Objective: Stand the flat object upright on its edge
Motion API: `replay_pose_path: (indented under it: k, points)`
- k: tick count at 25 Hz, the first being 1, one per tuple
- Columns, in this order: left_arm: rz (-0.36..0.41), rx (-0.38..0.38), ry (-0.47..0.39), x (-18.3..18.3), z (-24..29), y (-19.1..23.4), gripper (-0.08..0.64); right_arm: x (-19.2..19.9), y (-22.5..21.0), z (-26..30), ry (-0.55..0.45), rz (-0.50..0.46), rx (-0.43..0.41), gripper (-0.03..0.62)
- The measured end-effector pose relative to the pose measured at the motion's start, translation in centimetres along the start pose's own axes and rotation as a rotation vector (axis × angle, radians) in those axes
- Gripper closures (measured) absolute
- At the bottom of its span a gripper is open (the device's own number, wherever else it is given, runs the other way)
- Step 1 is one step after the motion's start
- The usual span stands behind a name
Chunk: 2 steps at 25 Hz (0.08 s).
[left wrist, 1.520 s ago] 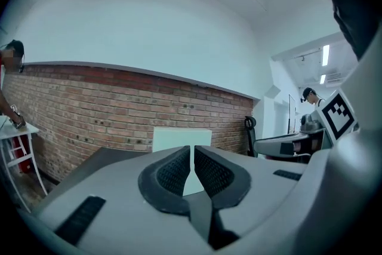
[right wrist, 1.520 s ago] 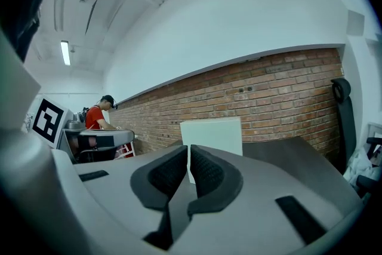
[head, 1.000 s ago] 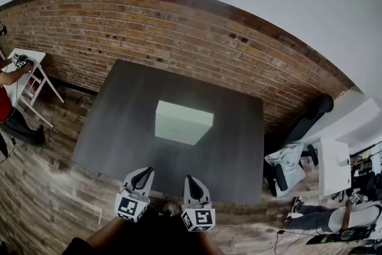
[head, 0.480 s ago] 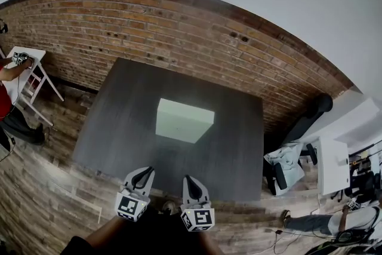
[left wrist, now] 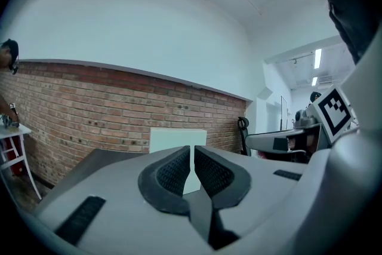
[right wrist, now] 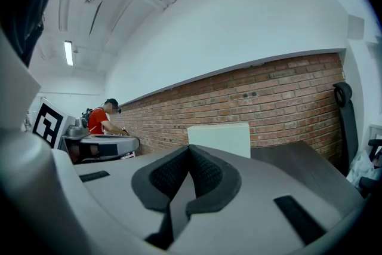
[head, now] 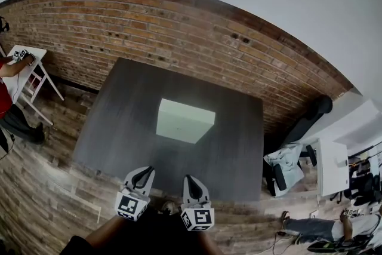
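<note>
A pale, flat box-like object (head: 184,121) stands upright on its edge in the middle of the dark table (head: 125,110). It shows as a white slab (left wrist: 177,140) ahead of the jaws in the left gripper view and again as a white slab (right wrist: 219,138) in the right gripper view. My left gripper (head: 145,171) and right gripper (head: 188,179) hover side by side at the table's near edge, well short of the object. Both are shut with nothing between their jaws.
A brick wall (head: 179,27) runs behind the table. At the far left a person (head: 6,89) works at a small white stand (head: 30,71). Office chairs, a white desk (head: 333,167) and another person are at the right.
</note>
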<state>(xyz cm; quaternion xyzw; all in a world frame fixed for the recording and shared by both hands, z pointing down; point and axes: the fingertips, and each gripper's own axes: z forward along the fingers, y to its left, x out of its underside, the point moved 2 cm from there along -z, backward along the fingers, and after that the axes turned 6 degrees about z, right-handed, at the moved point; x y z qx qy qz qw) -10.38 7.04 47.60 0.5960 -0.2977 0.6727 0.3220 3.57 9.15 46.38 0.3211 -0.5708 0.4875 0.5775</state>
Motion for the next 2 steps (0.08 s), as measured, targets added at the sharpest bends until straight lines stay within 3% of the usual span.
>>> replay_pose_path:
  k: [2]
  points:
    - [0.001, 0.000, -0.002, -0.16, -0.01, 0.03, 0.512, -0.05, 0.01, 0.01, 0.000, 0.001, 0.001, 0.568]
